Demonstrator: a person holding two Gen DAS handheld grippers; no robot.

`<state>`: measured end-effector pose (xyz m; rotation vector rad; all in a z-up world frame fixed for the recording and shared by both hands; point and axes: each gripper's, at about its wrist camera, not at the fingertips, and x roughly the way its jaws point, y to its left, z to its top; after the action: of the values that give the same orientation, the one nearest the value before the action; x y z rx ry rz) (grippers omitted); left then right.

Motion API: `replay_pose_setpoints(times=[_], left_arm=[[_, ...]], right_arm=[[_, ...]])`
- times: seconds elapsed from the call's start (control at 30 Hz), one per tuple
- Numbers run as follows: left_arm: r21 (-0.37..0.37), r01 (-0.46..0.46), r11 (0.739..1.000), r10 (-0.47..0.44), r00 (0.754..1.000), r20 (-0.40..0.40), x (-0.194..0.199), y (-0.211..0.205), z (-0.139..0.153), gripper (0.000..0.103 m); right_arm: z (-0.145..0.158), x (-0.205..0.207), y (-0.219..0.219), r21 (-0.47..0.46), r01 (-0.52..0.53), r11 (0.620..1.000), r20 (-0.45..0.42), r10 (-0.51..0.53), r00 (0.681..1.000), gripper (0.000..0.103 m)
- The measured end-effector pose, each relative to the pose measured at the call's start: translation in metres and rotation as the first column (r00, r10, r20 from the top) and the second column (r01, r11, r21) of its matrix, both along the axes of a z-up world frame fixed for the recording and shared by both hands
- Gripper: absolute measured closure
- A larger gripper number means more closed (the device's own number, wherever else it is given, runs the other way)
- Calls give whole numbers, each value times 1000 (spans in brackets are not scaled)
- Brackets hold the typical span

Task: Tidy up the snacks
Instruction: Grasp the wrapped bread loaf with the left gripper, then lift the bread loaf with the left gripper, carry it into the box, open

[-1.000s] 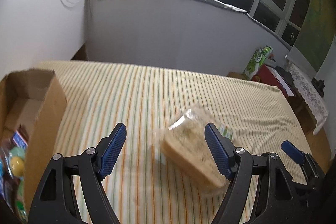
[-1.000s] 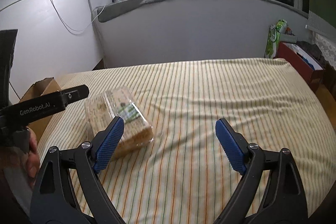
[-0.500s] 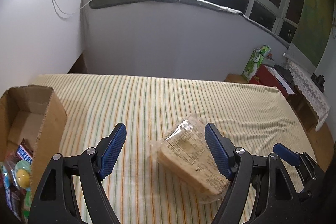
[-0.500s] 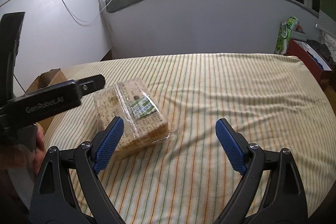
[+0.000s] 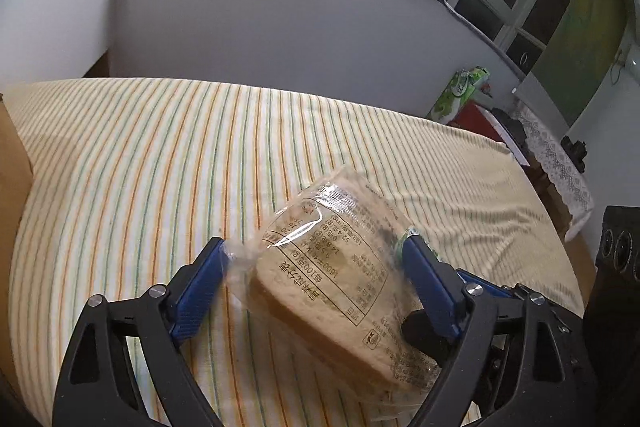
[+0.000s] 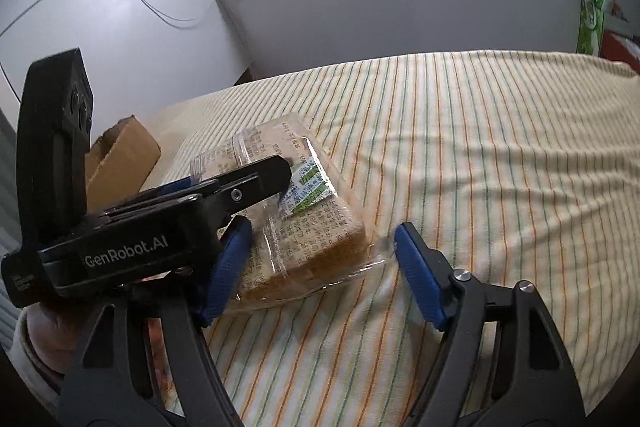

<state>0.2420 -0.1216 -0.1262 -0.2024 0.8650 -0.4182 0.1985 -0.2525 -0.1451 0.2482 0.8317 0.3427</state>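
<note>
Bread pack [image 5: 340,291] flat on striped sheet [image 5: 160,167], long axis diagonal, both hand-held grippers open astride it, L [image 5: 316,283] widening, R [image 6: 320,267] narrowing

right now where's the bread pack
The bread pack lies on the striped sheet, between the blue pads of both open tongs; in the right wrist view, the cardboard box sits just left of it.

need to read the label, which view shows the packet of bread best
The left wrist view: the packet of bread fills the middle with its printed label facing the camera, between the open pads of the left tool. In the right wrist view the left tool covers part of the packet, which lies further off.
</note>
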Motion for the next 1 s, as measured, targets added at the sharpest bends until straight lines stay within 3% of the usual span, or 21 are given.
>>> replay_pose_setpoints(times=[0.5,0.73,0.87,1.0], left_arm=[[13,22,1000,-23,1000,20,-5,-9,4,20],[31,8,999,-9,999,43,-10,-12,9,20],[41,-3,999,1,998,63,-15,-14,16,21],[37,-13,999,9,995,100,-25,-10,36,21]], right_arm=[[7,-5,17,-53,5,999,7,-5,1000,29],[9,-8,15,-32,4,999,21,-3,1000,29],[20,-17,14,-14,8,1000,44,-7,999,30],[49,-33,17,-21,10,1000,100,-8,995,30]])
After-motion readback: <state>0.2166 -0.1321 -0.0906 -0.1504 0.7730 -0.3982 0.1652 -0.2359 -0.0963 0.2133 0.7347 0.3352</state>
